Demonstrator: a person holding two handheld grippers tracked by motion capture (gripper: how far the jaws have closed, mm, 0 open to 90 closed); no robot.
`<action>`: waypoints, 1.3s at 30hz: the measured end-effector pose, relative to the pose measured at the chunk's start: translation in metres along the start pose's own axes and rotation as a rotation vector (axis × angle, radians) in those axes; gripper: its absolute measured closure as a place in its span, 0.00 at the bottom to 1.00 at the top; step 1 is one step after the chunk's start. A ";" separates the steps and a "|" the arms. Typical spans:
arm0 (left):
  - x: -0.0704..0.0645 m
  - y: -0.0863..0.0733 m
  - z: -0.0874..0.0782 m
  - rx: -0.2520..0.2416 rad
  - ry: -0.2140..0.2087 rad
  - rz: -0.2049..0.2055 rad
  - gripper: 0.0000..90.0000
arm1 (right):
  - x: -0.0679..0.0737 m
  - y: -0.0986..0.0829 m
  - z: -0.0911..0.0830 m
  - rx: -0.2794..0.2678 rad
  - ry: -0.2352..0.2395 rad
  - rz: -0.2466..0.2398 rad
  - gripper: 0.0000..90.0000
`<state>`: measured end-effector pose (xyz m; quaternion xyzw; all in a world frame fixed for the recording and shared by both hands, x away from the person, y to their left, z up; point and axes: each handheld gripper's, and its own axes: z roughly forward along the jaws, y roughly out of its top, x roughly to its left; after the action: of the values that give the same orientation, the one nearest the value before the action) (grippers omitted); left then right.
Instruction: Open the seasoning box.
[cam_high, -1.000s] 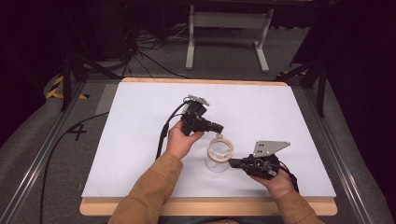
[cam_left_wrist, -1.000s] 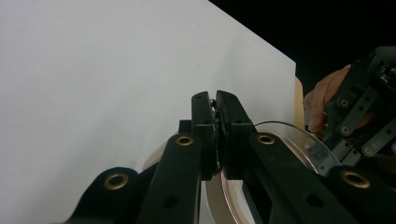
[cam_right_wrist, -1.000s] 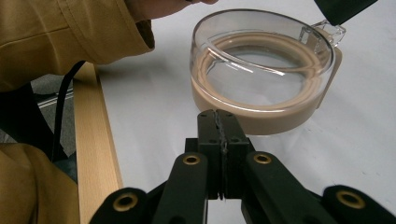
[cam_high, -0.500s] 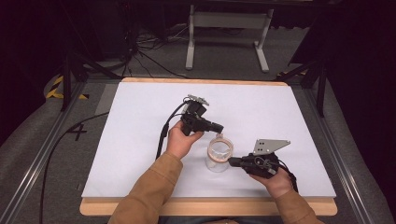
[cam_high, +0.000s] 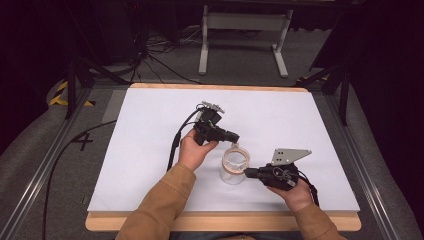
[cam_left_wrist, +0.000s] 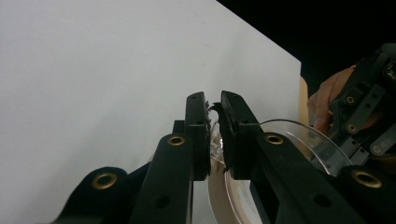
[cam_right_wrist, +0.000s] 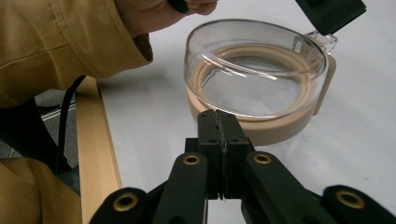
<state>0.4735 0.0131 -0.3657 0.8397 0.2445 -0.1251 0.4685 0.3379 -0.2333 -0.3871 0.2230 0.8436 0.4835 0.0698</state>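
The left gripper pinches the clear tab on the far rim of the lidded jar, jaws nearly together. The right gripper, jaws pressed together with nothing between them, touches the jar's right side near the table's near edge.

This looks like a lab or recording studio rather than a home. A plain white table top on a pale wooden board sits inside a metal rail frame on grey carpet. At 12 o'clock stands a grey metal stand among loose black cables. At 10 o'clock yellow-and-black hazard tape marks the floor, and at 9 o'clock a "4" is marked on it. Black drapes close off the surroundings on all sides.
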 end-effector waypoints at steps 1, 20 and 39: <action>-0.002 0.000 -0.002 -0.001 0.007 0.003 0.90 | 0.000 0.000 0.000 0.001 0.002 -0.001 1.00; -0.034 -0.002 -0.067 -0.074 0.141 0.078 0.88 | 0.000 0.012 -0.002 -0.046 -0.018 -0.043 1.00; -0.040 -0.028 -0.106 -0.095 0.234 0.057 0.87 | -0.008 0.025 -0.005 -0.093 -0.031 -0.066 1.00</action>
<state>0.4223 0.1037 -0.3122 0.8321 0.2790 -0.0012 0.4794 0.3512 -0.2296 -0.3638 0.1991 0.8258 0.5163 0.1088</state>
